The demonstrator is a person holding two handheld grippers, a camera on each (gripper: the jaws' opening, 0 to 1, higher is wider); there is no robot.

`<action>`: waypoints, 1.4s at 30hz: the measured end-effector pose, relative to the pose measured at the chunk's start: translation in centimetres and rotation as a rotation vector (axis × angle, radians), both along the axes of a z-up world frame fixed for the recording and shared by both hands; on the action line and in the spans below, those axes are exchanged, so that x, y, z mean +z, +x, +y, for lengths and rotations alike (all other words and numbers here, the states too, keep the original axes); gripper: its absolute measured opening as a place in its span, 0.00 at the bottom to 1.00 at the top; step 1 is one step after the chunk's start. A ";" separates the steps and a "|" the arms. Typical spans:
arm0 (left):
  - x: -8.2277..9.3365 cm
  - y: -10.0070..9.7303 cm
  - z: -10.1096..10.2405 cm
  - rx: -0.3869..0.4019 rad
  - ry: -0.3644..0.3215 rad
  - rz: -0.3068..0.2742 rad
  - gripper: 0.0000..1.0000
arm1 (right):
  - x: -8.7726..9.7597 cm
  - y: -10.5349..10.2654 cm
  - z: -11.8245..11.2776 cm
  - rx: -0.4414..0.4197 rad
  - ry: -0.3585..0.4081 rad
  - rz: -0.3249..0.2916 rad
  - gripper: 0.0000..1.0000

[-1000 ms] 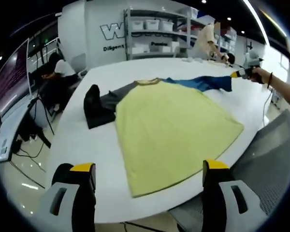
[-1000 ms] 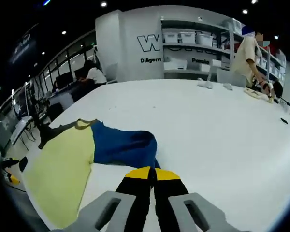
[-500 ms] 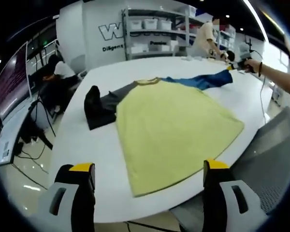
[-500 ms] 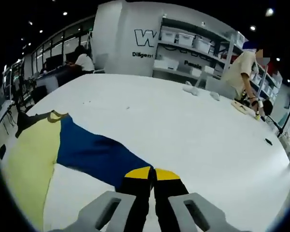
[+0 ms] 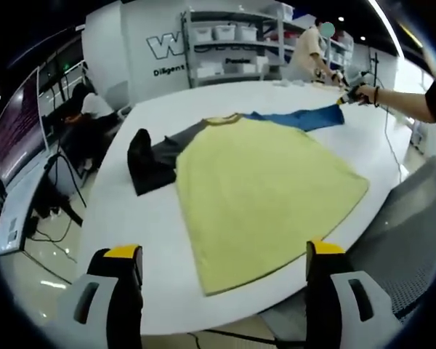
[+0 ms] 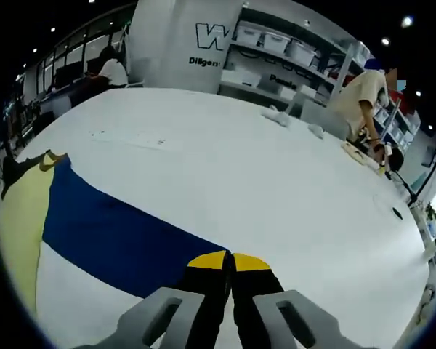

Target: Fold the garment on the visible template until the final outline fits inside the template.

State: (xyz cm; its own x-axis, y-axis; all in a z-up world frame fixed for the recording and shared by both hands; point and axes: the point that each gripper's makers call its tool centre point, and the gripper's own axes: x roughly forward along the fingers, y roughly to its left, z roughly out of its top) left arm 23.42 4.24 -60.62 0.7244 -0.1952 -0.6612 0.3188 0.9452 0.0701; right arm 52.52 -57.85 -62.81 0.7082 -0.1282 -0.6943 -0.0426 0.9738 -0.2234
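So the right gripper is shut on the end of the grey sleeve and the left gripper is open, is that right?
Not quite: the right gripper is shut on the blue sleeve, as the right gripper view shows. The grey sleeve lies free on the table, and the left gripper is indeed open.

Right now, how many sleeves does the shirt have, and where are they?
2. The blue sleeve stretches out flat to the right gripper, which pinches its end. The dark grey sleeve lies bunched on the shirt's other side.
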 end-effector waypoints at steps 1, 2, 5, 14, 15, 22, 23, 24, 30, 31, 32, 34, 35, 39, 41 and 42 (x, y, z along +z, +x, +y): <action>0.0 0.1 0.0 -0.002 0.000 -0.001 0.91 | -0.9 1.3 -0.4 0.003 -0.005 0.011 0.00; 0.0 0.1 0.0 -0.003 0.001 0.000 0.91 | -1.3 1.8 -0.7 -0.001 -0.005 0.017 0.00; -0.1 0.1 0.2 -0.010 0.013 0.006 0.92 | -2.3 1.7 -1.0 -0.014 -0.011 0.043 0.00; -0.4 0.0 1.0 0.006 0.022 0.016 0.92 | -5.5 0.9 -1.9 -0.033 -0.055 0.135 0.00; -0.4 0.0 1.0 0.006 0.022 0.014 0.92 | -5.3 0.7 -1.9 -0.026 -0.068 0.139 0.00; -0.6 0.0 1.2 0.013 0.022 0.010 0.93 | -5.3 -0.1 -2.9 -0.026 -0.112 0.174 0.00; -0.6 0.0 1.2 0.014 0.018 0.007 0.93 | -5.2 -0.8 -2.5 -0.026 -0.116 0.178 0.00; -0.5 0.0 1.1 0.013 0.015 0.006 0.93 | -5.1 -1.1 -2.5 -0.028 -0.115 0.181 0.00; -0.4 0.0 0.6 0.008 0.009 0.005 0.93 | -5.0 -2.5 -2.3 -0.044 -0.083 0.176 0.00; -0.3 0.0 0.5 0.006 0.007 0.004 0.93 | -4.9 -2.7 -2.1 -0.053 -0.070 0.167 0.00; -0.3 0.0 0.4 0.005 0.008 0.005 0.93 | -4.9 -2.7 -2.0 -0.055 -0.060 0.160 0.00; -0.4 -0.1 0.5 0.003 0.015 0.008 0.93 | -4.8 -3.1 -1.8 -0.066 -0.035 0.150 0.00; -0.3 -0.1 0.5 0.003 0.016 0.007 0.93 | -4.8 -3.1 -1.8 -0.079 -0.013 0.133 0.00; 0.0 0.0 0.3 0.005 0.009 0.002 0.94 | -4.3 -2.9 -1.7 -0.144 0.104 0.071 0.00; 0.1 0.1 0.4 0.006 0.010 -0.002 0.94 | -3.6 -3.1 -1.4 -0.179 0.178 0.033 0.12; 0.1 0.2 0.4 0.005 0.006 -0.003 0.95 | -3.3 -3.3 -1.5 -0.184 0.190 0.021 0.18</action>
